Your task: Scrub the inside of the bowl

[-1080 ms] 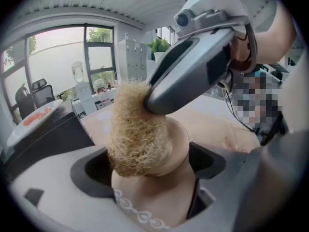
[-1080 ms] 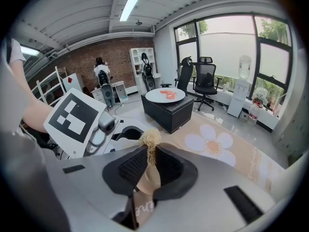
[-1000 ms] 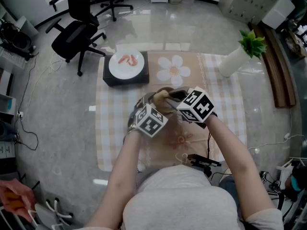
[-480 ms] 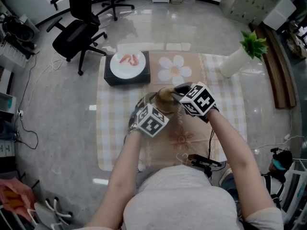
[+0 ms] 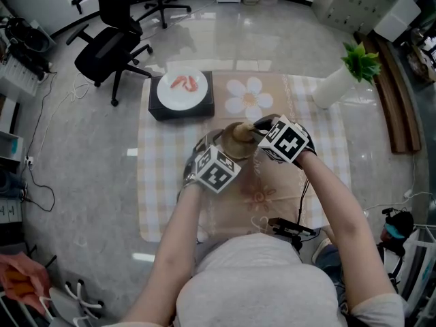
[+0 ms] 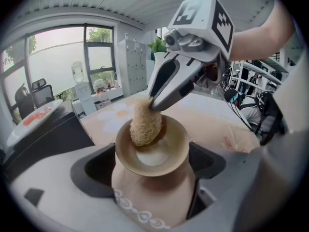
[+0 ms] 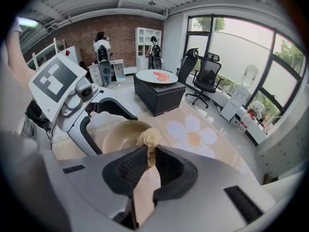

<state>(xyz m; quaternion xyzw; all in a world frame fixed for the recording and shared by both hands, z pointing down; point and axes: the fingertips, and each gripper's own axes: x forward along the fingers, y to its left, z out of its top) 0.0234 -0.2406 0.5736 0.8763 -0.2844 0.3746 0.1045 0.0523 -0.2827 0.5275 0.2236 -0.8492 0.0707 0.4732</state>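
A tan bowl is held tilted above the table, my left gripper shut on its lower rim and base. Its pale inside faces the left gripper view. A beige loofah scrubber rests against the bowl's inner wall, pinched at its top by my right gripper. In the right gripper view the scrubber pokes out between the shut jaws of that gripper, with the bowl just beyond. From the head view, bowl, left gripper and right gripper meet over the table's middle.
A black box carrying a white plate with pink food stands at the back left. The checked tablecloth has a flower print. A white vase with a green plant is at the back right. Office chairs stand beyond.
My right gripper has shifted slightly right and farther away, dragging the scrubber across the bowl. More of the bowl's rim shows. The left gripper has barely moved.
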